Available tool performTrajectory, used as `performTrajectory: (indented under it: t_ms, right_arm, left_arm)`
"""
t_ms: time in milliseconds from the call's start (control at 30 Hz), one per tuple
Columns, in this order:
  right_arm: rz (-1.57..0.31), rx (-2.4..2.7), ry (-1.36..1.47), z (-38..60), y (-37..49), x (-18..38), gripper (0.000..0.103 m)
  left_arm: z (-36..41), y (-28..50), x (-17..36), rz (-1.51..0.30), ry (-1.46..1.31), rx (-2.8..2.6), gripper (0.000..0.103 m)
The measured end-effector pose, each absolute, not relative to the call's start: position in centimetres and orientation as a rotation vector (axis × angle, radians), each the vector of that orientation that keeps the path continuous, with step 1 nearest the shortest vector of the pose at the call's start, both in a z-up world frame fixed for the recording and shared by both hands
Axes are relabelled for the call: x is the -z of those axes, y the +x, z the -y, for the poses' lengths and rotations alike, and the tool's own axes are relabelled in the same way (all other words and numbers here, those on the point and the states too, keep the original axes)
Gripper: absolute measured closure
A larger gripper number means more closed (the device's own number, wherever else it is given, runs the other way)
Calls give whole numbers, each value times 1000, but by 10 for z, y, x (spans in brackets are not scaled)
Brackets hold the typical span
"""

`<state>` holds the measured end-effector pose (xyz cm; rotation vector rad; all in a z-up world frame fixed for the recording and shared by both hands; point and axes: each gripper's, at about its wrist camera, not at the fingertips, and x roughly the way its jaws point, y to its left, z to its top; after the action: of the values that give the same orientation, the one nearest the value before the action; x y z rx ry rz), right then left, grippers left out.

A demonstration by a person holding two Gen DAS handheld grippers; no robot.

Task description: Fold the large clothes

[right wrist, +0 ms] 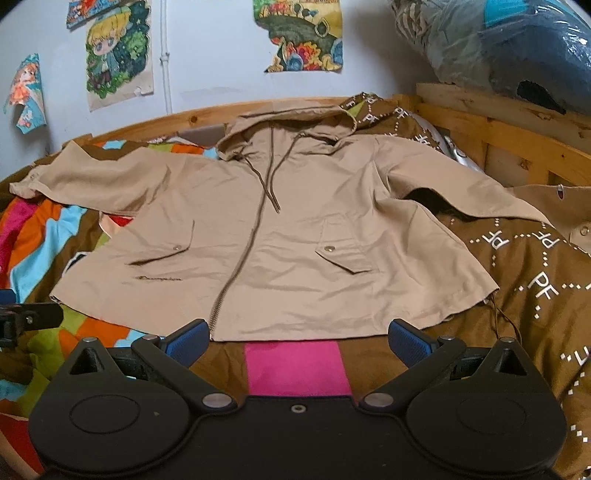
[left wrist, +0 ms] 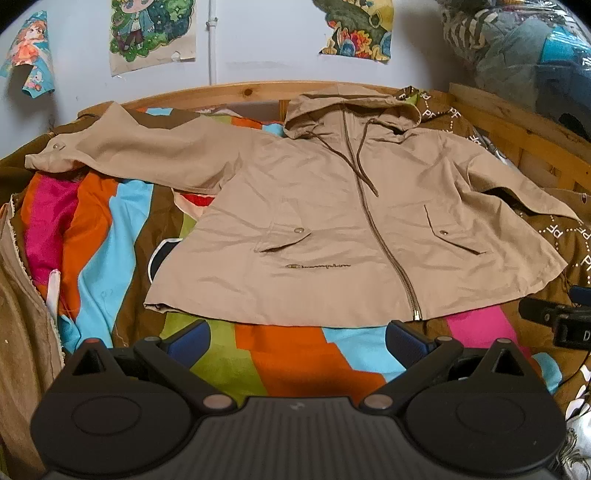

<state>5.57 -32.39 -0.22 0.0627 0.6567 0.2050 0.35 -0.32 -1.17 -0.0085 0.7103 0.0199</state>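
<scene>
- One jacket (left wrist: 332, 221), tan with a hood, lies face up and zipped on the bed, spread flat over the cover (left wrist: 295, 365).
- Hood (left wrist: 351, 114) points toward the wall; hem lies nearest both grippers.
- Two sleeves: one stretched out flat to the left side (left wrist: 129, 151), the other bent and raised off the cover on the right (right wrist: 461, 188).
- Two flap pockets on the front, each with one snap: one left of the zip (right wrist: 173, 251), one right of it (right wrist: 332, 254).
- Two drawcords (left wrist: 365, 173) hang from the hood and lie across the chest beside the zip (left wrist: 384, 236).
- One line of small dark script sits under the left pocket; too small to read with certainty.
- Left gripper (left wrist: 297, 341): jaws spread wide, holding nothing, just short of the hem, over the coloured patches of the cover.
- Right gripper (right wrist: 297, 341): jaws spread wide, empty, with the hem edge lying between the two blue pads (right wrist: 410, 341); contact with the cloth cannot be told.
- Each gripper shows at the edge of the other's view, dark, side by side and apart.
- Cover: one, brown with bright patches and white "PF" lettering on its right part (right wrist: 543, 291).
- Bed frame (right wrist: 498, 122): wood, rail along the wall and slats at the right.
- Wall: three cartoon posters (left wrist: 151, 33) fully counted in the left view, a fourth partly seen in the right view.
- One bundle wrapped in clear plastic (right wrist: 498, 44) sits at the upper right.
</scene>
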Motion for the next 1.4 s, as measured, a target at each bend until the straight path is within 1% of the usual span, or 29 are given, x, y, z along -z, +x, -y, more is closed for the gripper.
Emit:
performTrajectory:
  t_ms: [167,333,567,633,700,767,933,1000,1067,1100,1133,1333,1367,1400]
  right_arm:
    - [-665,-196,99,333,61,5,1]
    - [-611,-116,135,352,62,-2,1]
    - [-549,19,233,418,92,-11,1]
    - [-544,58,241,439,107,-11,4]
    - [-536,121,244,463,125,-10,11]
    - [-518,225,235,486,142,-9,14]
    - [-446,402,63,530,172,-6,28]
    - [-432,415,-61,542,183,-7,39]
    - [-431,397,-201,550,194,-9,45]
    - [-440,381,-275,552,199,-9,50]
    - [-449,370,-345,554,204,-9,53]
    - [-548,317,-775,556,243,6,55]
    - [-577,316,-821,557,247,11,58]
    - [-606,321,-859,559,253,15,65]
  left_arm:
    - [7,8,14,-753,8,-37,1]
    - [8,24,8,-814,10,-25,1]
    - [34,77,-14,-775,191,35,1]
    - [47,99,-16,-771,215,58,1]
    - [62,120,-16,-760,211,76,1]
    - [78,141,-15,-751,186,97,1]
    - [120,184,-5,-732,88,188,1]
    - [140,198,1,-717,60,231,1]
    - [159,207,7,-707,39,282,1]
    - [169,211,10,-704,31,309,1]
    - [177,216,12,-704,26,332,1]
    - [214,219,24,-712,12,424,1]
    - [216,218,24,-714,7,433,1]
    - [216,217,25,-715,2,440,1]
